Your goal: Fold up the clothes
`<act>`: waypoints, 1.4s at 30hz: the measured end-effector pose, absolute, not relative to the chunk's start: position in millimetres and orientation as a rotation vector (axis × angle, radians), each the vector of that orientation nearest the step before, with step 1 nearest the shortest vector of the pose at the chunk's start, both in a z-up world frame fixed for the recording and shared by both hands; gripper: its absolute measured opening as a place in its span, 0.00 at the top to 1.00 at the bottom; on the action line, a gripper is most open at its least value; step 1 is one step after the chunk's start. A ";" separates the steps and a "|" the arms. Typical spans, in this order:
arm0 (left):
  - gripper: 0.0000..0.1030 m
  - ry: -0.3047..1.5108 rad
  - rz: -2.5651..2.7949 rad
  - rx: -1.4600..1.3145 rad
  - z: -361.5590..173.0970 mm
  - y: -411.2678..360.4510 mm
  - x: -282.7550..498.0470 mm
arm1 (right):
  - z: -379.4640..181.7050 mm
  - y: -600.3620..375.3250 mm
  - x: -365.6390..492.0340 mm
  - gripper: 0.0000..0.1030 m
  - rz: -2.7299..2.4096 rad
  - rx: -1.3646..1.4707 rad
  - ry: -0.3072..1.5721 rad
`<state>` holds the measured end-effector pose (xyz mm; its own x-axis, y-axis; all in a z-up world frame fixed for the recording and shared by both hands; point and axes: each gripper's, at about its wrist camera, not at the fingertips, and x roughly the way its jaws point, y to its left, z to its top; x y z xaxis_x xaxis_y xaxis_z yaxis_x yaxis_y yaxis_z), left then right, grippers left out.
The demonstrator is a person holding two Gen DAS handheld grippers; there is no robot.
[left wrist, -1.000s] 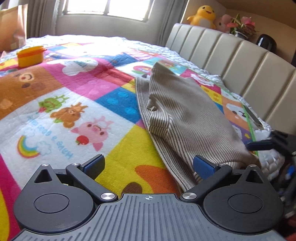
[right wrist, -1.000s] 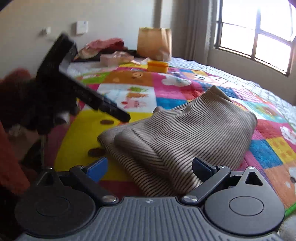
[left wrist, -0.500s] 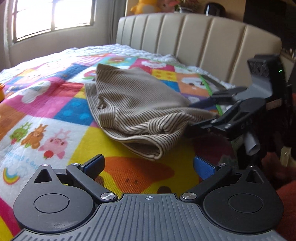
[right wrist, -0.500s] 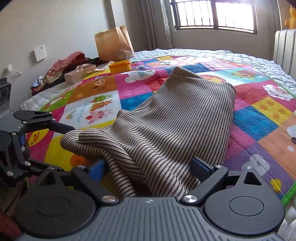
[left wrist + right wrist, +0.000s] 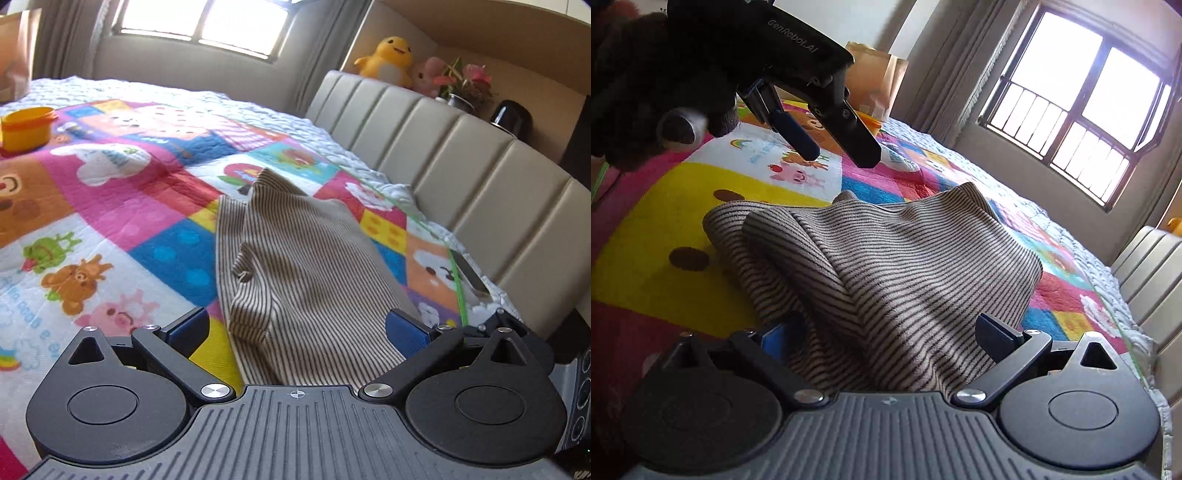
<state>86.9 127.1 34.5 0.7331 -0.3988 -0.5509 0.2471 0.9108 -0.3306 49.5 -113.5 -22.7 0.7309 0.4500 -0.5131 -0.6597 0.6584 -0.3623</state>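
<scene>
A beige garment with thin dark stripes (image 5: 306, 266) lies loosely folded on the colourful quilted bed cover (image 5: 110, 221). In the left wrist view its near end sits between the wide-apart blue-padded fingers of my left gripper (image 5: 297, 328), which is open. The right wrist view shows the garment (image 5: 905, 266) bunched in folds, its near edge draped between the spread fingers of my right gripper (image 5: 890, 332), also open. A dark-gloved hand (image 5: 657, 74) holds the left gripper (image 5: 839, 156) above the cover, beyond the garment's left fold, with its fingers apart.
A yellow tub (image 5: 26, 127) stands on the cover at far left. The padded beige headboard (image 5: 461, 158) runs along the right, with plush toys (image 5: 391, 61) and a flower pot above it. A brown paper bag (image 5: 875, 81) stands near the barred window (image 5: 1071, 110).
The left gripper has swung from facing the right gripper to looking along the garment toward the headboard. The right view has tilted, and the left gripper now hangs above the cover.
</scene>
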 end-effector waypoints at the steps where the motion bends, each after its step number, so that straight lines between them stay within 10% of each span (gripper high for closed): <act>1: 0.00 0.659 -0.380 -0.226 35.0 127.2 83.0 | -19.8 -114.7 52.3 0.05 0.651 -0.537 0.412; 11: 0.00 0.730 -0.589 0.114 13.6 102.9 31.6 | -1.1 -132.0 53.5 0.05 0.709 -0.415 0.480; 16: 0.00 0.773 -0.494 0.266 -13.4 79.5 36.5 | 2.4 -133.7 40.6 0.20 0.737 -0.451 0.462; 28: 0.00 0.688 -0.391 -0.017 16.8 97.9 68.0 | -36.0 -94.8 31.7 0.13 0.590 -0.815 0.239; 33: 0.00 0.677 -0.419 -0.077 21.1 110.1 61.7 | -14.0 -101.1 63.9 0.66 0.632 -0.728 0.355; 42: 0.00 0.517 -0.479 -0.123 82.9 131.8 117.7 | 14.9 -118.2 46.5 0.74 0.809 -0.728 0.548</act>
